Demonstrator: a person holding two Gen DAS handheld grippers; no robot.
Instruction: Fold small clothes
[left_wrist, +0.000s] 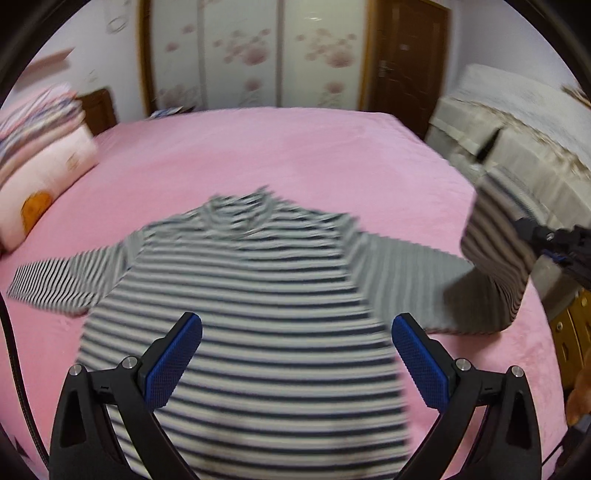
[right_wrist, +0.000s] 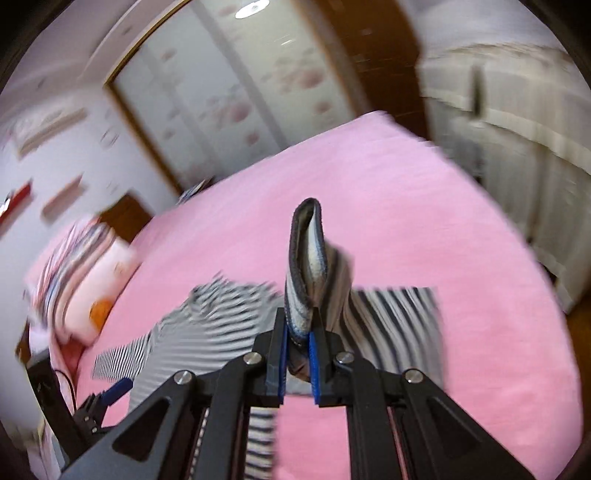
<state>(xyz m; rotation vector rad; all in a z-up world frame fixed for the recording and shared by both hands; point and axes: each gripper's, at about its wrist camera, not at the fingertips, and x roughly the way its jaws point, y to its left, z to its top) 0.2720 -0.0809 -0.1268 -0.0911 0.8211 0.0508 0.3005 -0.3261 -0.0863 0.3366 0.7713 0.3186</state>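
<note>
Motion blur smears the shirt (left_wrist: 243, 295) across the left wrist view, stripes running together, and its hem is cut off at the bottom edge behind the left tongs (left_wrist: 295, 354). The right tongs (left_wrist: 532, 230) poke in at the right border, mostly out of frame, hiding the cuff (right_wrist: 306, 266) end they pinch. In the right wrist view the cuff's pinched end vanishes between the pads (right_wrist: 313, 354). The pillows (right_wrist: 85, 273) are a streaked blur; the wardrobe (right_wrist: 229, 85) pattern is too soft to read.
</note>
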